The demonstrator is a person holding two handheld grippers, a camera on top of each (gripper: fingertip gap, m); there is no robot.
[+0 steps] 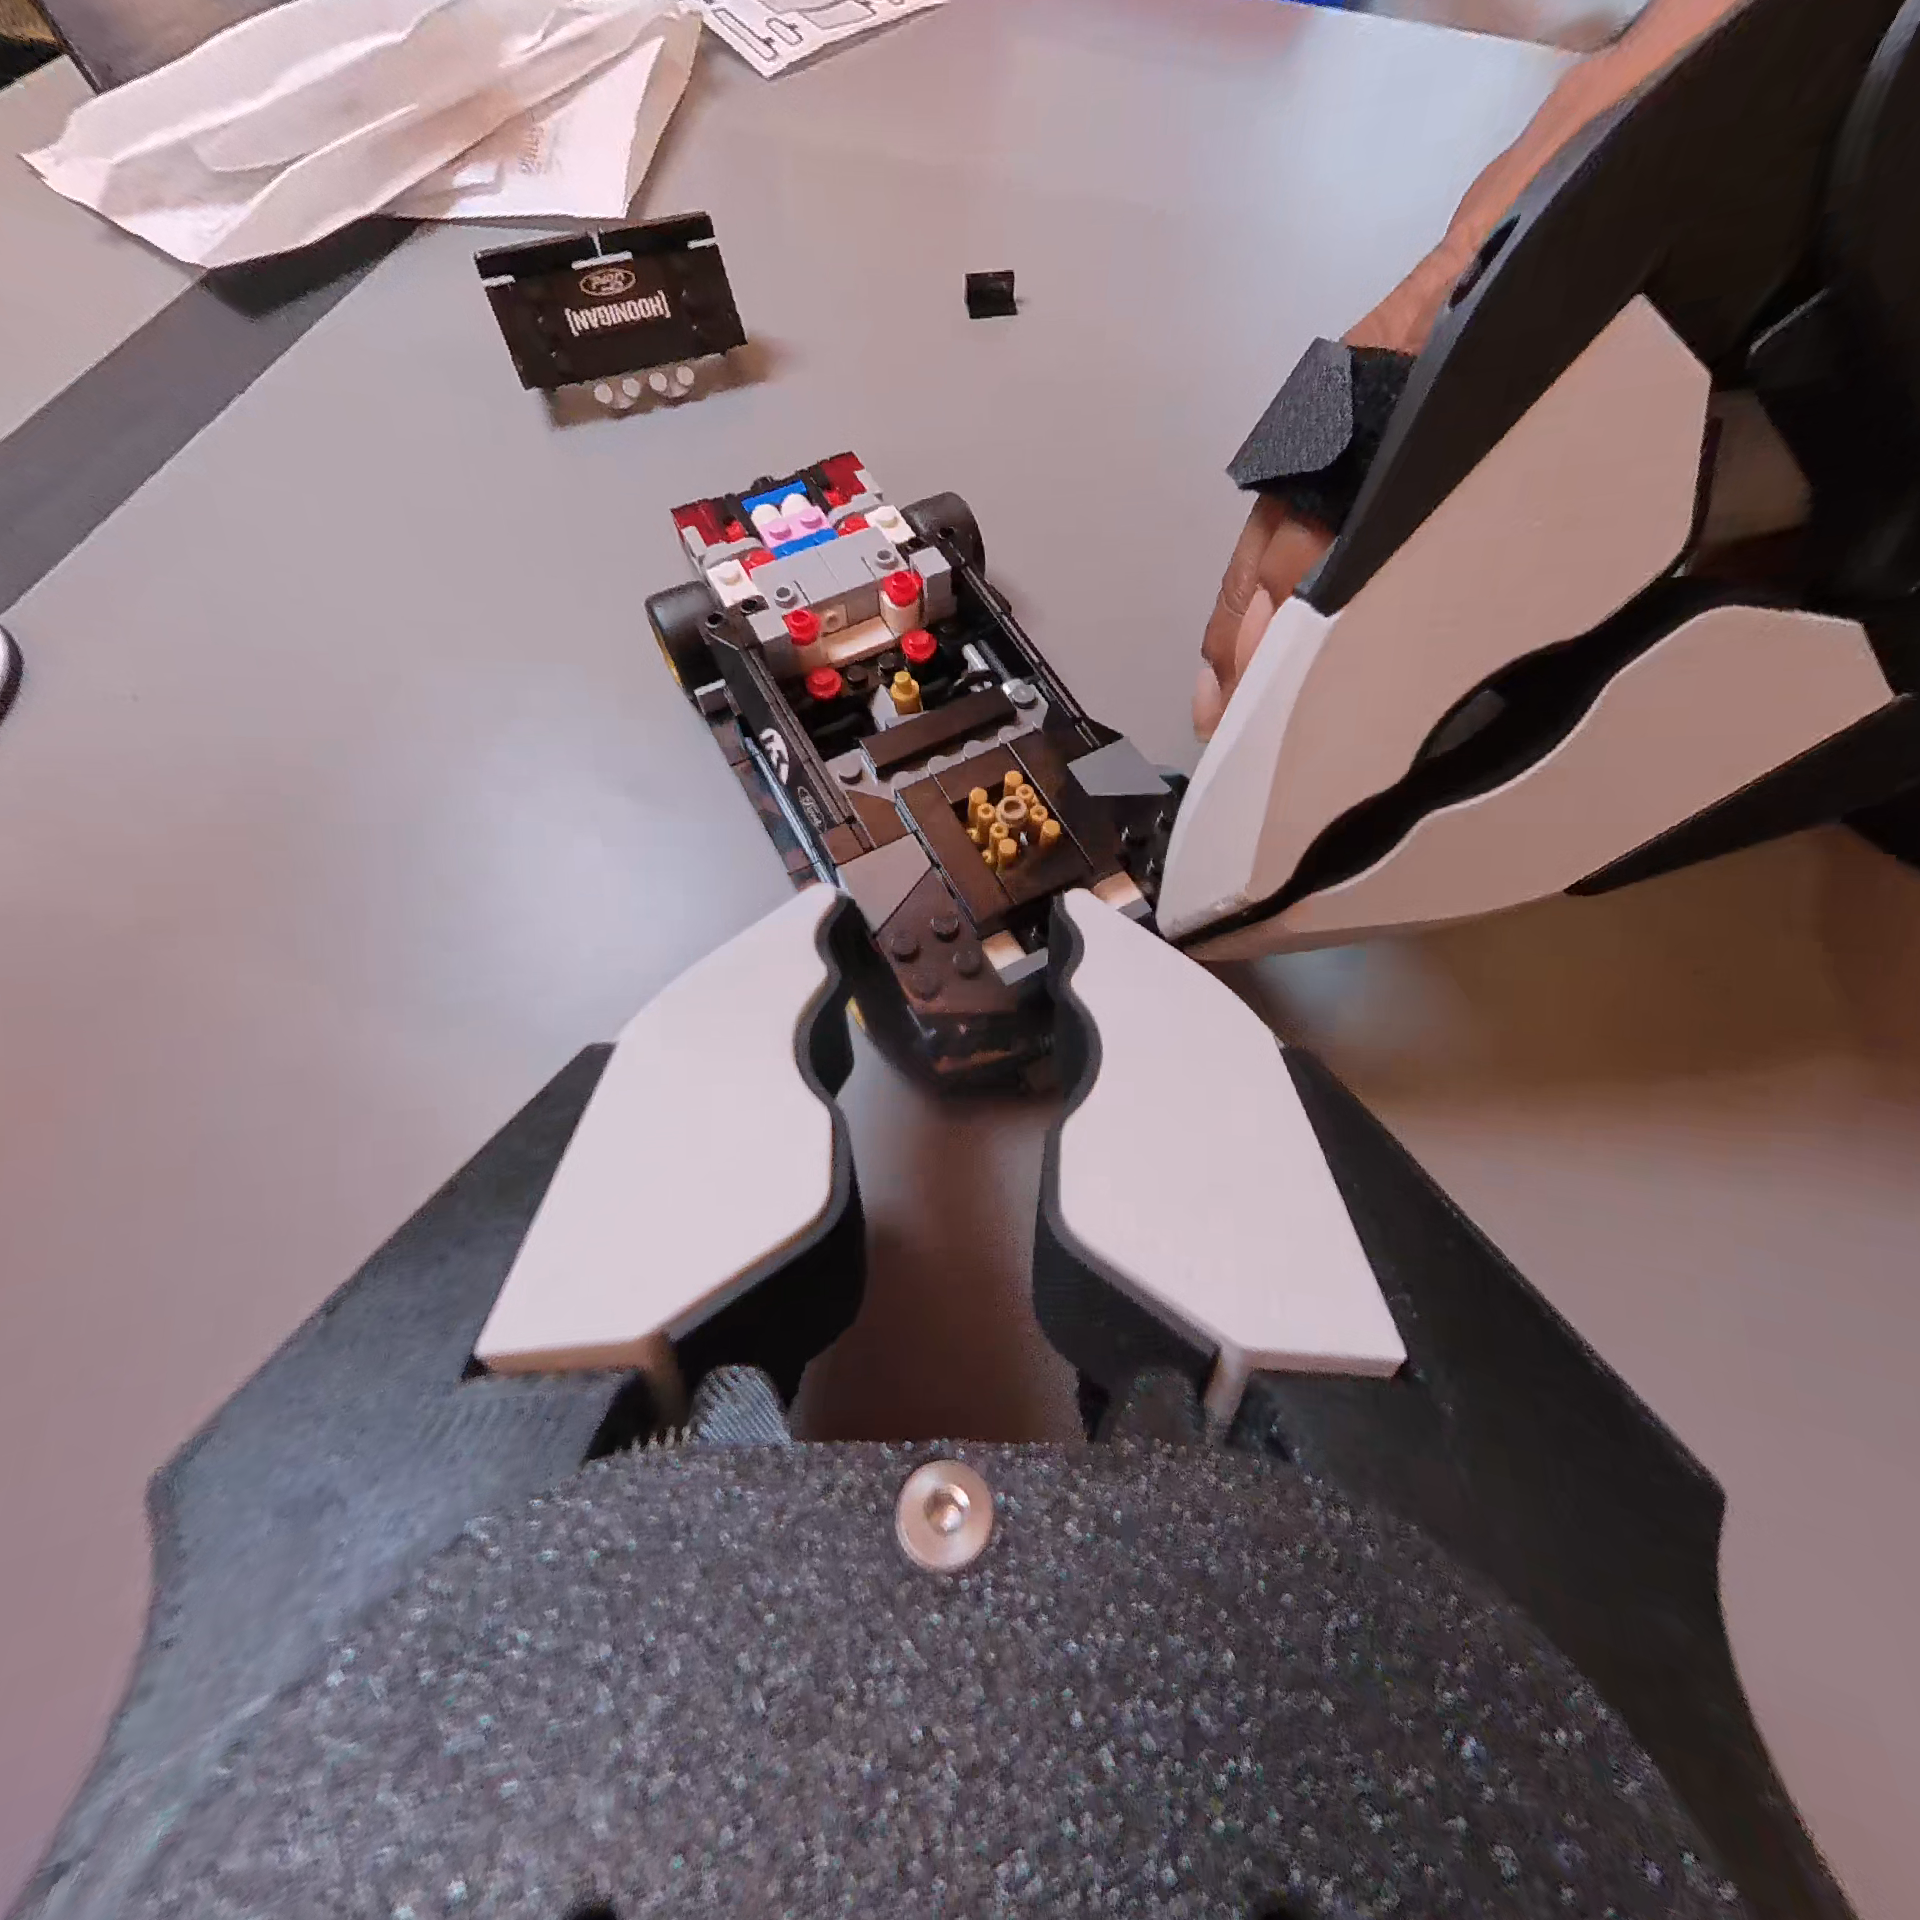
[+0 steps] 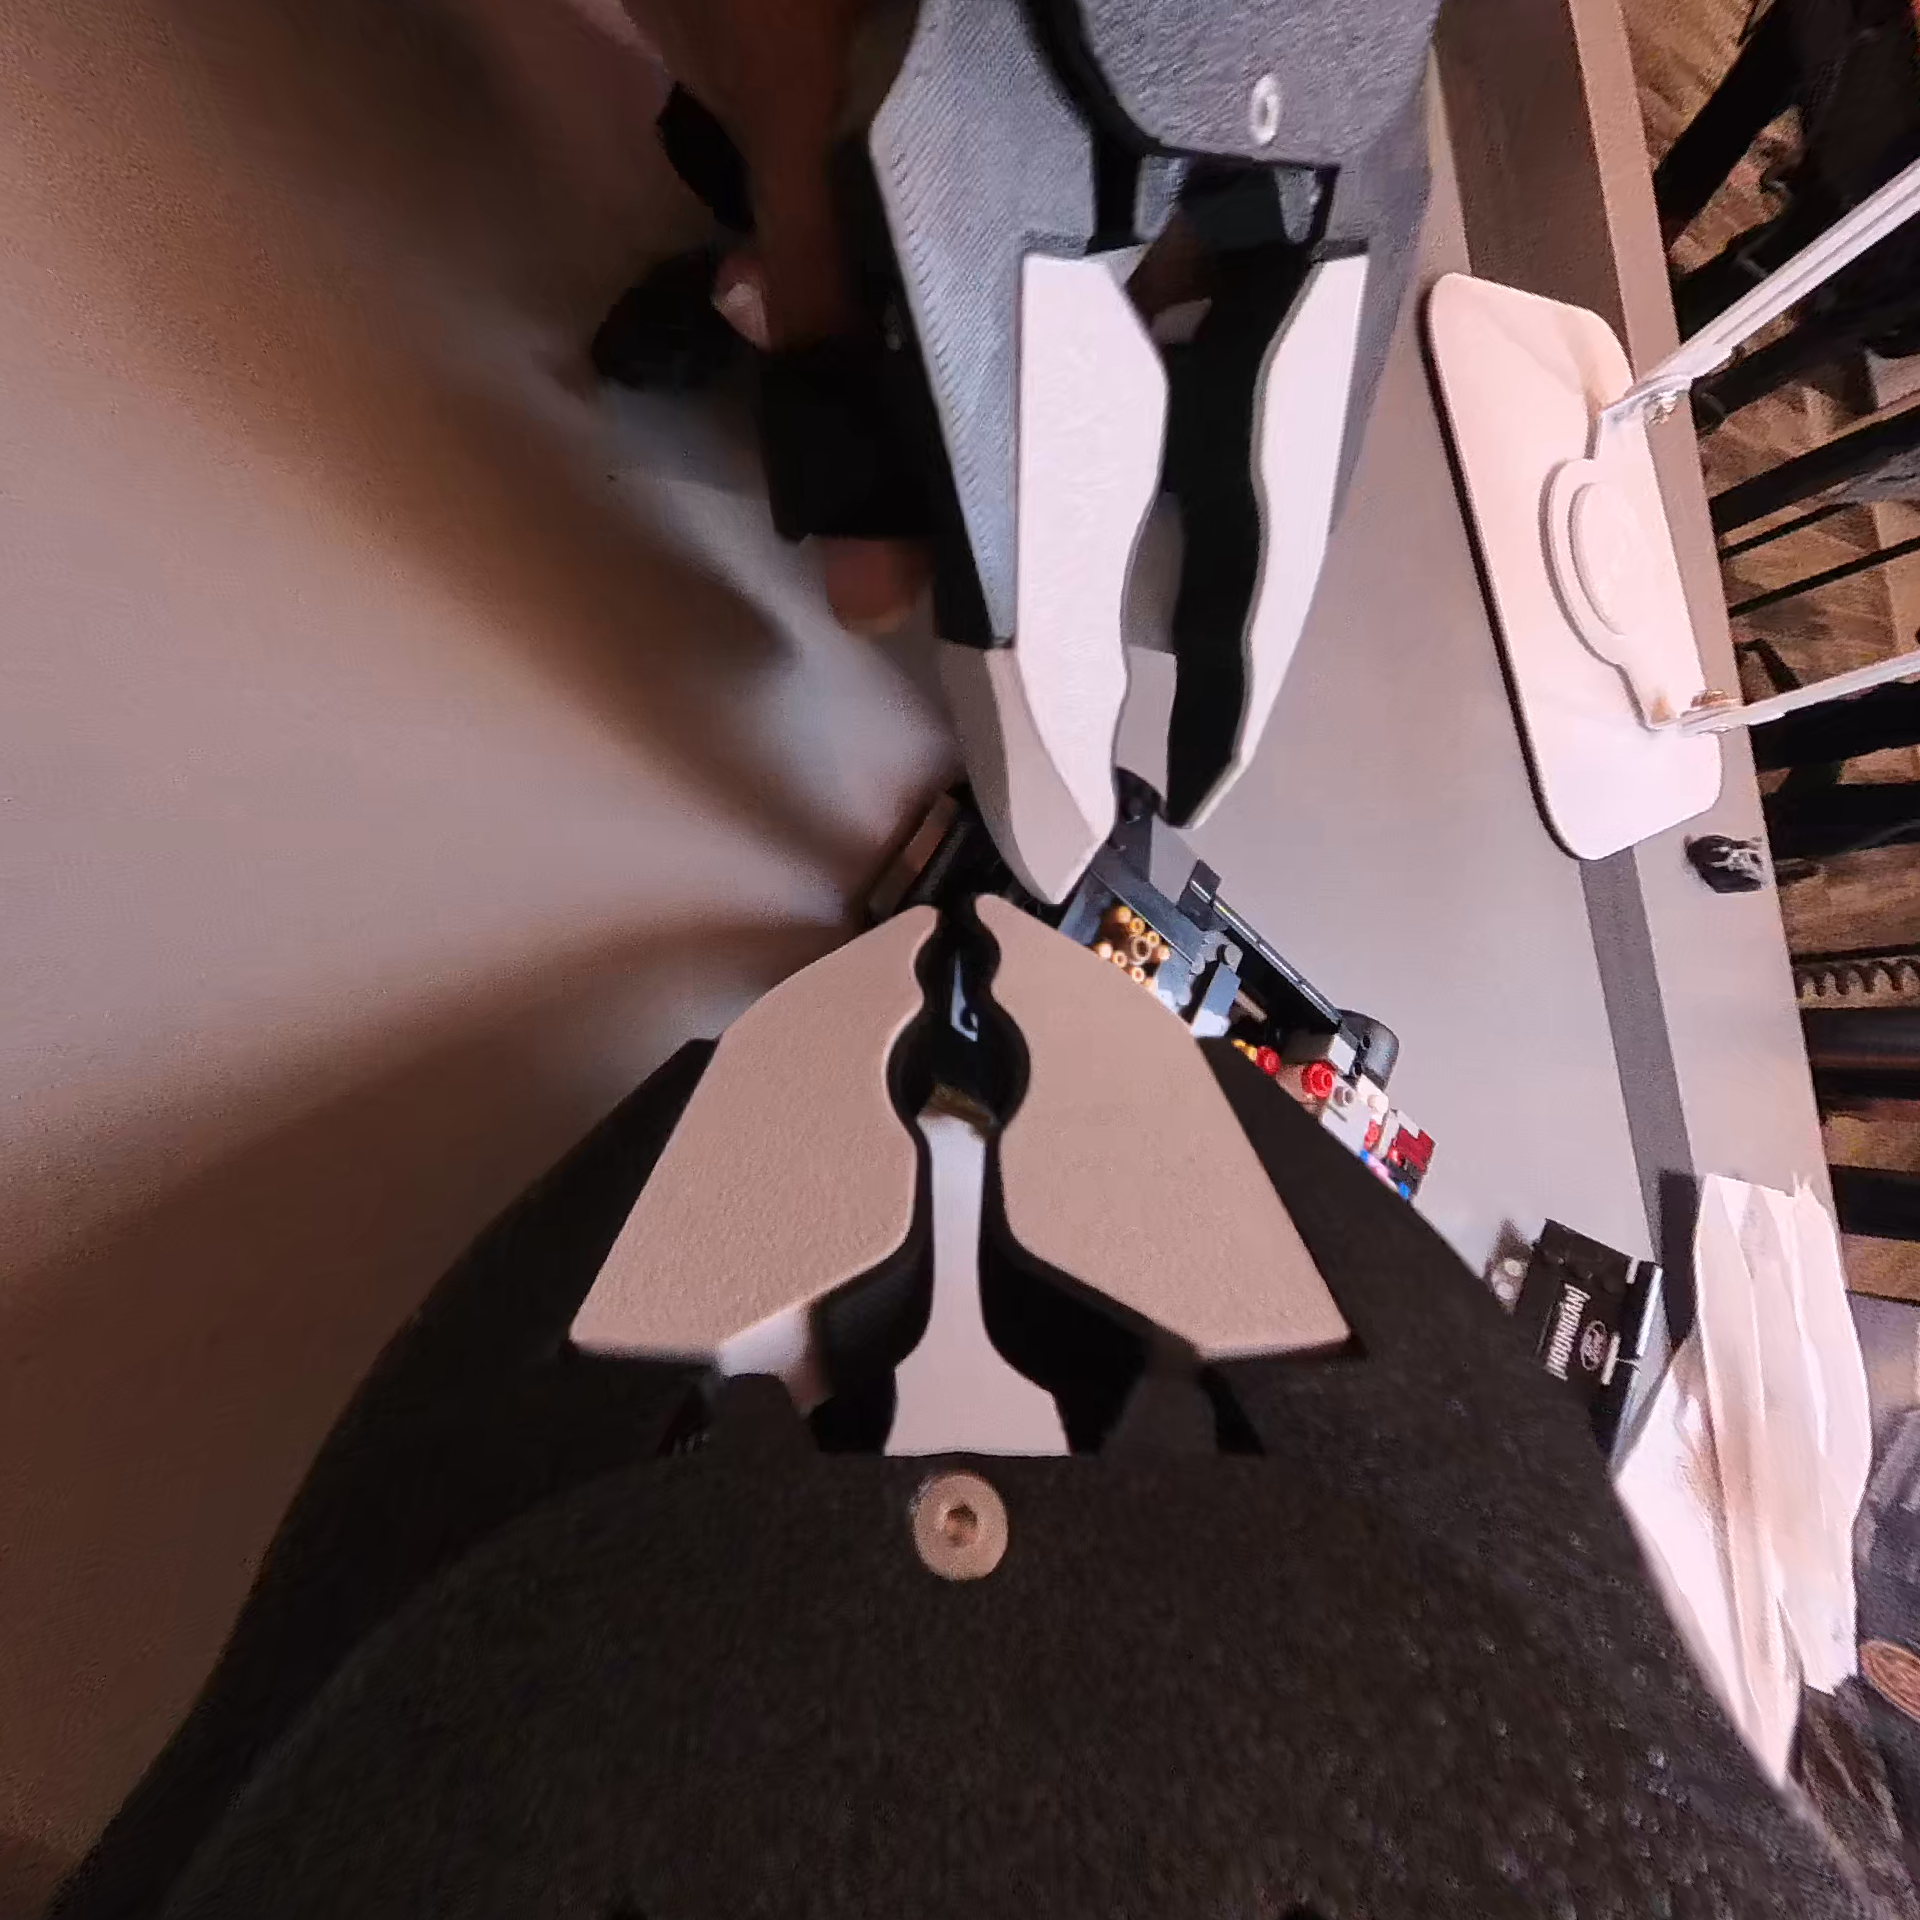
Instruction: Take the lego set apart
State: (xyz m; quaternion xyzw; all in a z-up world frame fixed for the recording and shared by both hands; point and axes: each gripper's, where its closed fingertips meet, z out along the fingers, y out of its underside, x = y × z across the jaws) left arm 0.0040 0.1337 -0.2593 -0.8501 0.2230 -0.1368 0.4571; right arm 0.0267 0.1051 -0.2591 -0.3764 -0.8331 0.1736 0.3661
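Observation:
The partly stripped black lego car point(image 1: 894, 727) stands on the grey table point(image 1: 312, 779), nose toward me. My left gripper point(image 1: 951, 904) is shut on the car's nose, one finger on each side. The right wrist view shows the left gripper point(image 2: 1127, 831) from above, astride the car point(image 2: 1226, 966). My right gripper point(image 1: 1179, 930) comes in from the right, its tips together at the car's front right corner. In its own view the right gripper point(image 2: 958, 914) is shut, and only dark car parts show through the hollow between its fingers.
A removed black roof panel point(image 1: 611, 301) and a small black piece point(image 1: 989, 293) lie beyond the car. A white paper bag point(image 1: 364, 114) and a printed sheet point(image 1: 810, 26) lie at the far edge. A white stand base point(image 2: 1558, 561) sits near the table's edge. The removed black roof panel point(image 1: 611, 301) lies around 20 cm away from my left fingertips. My right wrist view point(image 2: 1575, 1322) looks at it from another angle.

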